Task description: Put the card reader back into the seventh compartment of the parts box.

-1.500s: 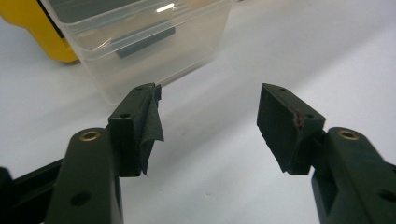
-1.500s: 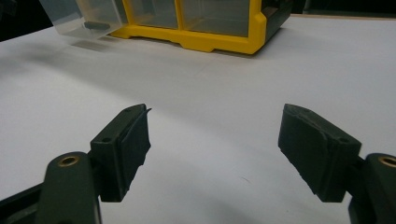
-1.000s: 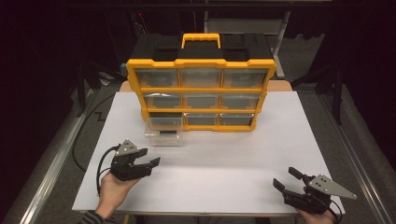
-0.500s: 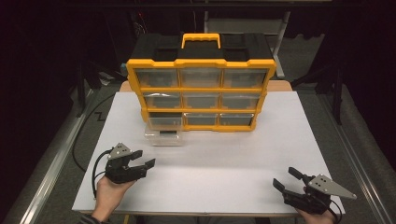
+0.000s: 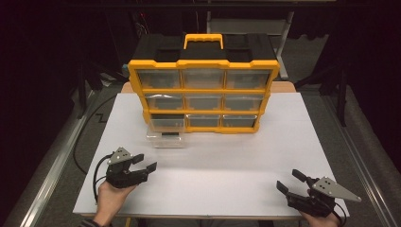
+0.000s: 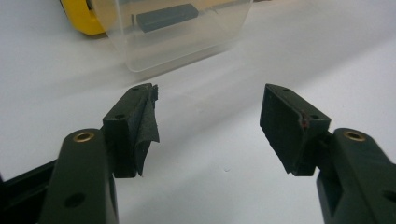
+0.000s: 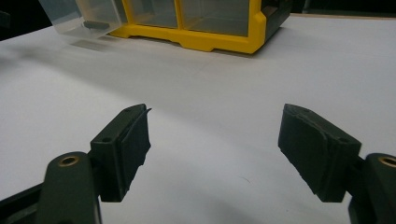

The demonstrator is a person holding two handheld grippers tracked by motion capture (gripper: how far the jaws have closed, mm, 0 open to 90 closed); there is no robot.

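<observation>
Jaws of the left gripper (image 5: 144,163) stand wide and empty at the near left of the white table (image 5: 227,156). Just beyond it, the clear plastic drawer (image 5: 165,137) lies pulled out of the yellow-framed organiser cabinet (image 5: 203,94), a small dark part (image 6: 168,17) inside. Right gripper (image 5: 289,182), near right, is likewise wide and empty. Judgement: approach stage; the next move calls for reaching forward to the drawer.

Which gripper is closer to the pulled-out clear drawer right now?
Left. The left gripper sits just in front of the clear drawer, slightly to its left, jaws open and aimed at it. The right gripper rests at the table's near right corner, far off.
</observation>
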